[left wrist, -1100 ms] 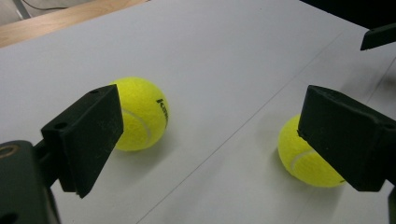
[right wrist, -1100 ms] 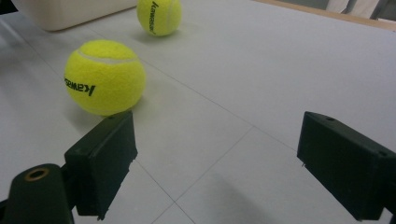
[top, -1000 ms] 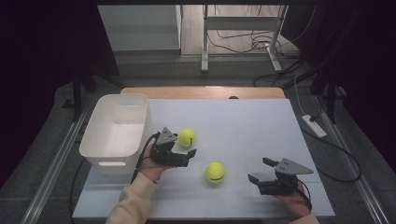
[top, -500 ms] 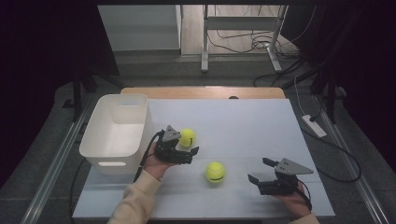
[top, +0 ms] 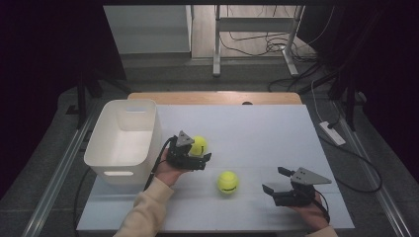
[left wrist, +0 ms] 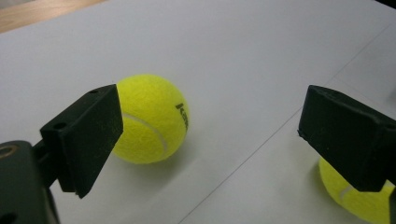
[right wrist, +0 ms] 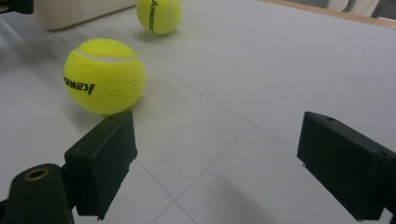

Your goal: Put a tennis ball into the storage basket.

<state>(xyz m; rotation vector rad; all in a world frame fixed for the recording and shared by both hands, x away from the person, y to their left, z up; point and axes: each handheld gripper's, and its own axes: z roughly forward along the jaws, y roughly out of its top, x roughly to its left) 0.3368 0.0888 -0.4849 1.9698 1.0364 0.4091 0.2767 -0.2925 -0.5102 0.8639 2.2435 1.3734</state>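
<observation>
Two yellow tennis balls lie on the white table. The far ball (top: 199,144) (left wrist: 152,119) (right wrist: 159,16) sits just ahead of my left gripper (top: 204,152) (left wrist: 210,135), which is open; the ball is near its left jaw, not clamped. The near ball (top: 228,181) (right wrist: 104,76) (left wrist: 359,196) rests mid-table, between both hands. My right gripper (top: 274,180) (right wrist: 224,154) is open with nothing between its jaws, low at the front right, the near ball off to its left.
A white plastic bin (top: 123,142) stands empty at the table's left, close to my left hand. A wooden strip (top: 215,97) runs along the far edge. Cables and a power strip (top: 332,133) lie on the floor at the right.
My left gripper has crept forward and slightly right toward the far ball. The right gripper and both balls have stayed put.
</observation>
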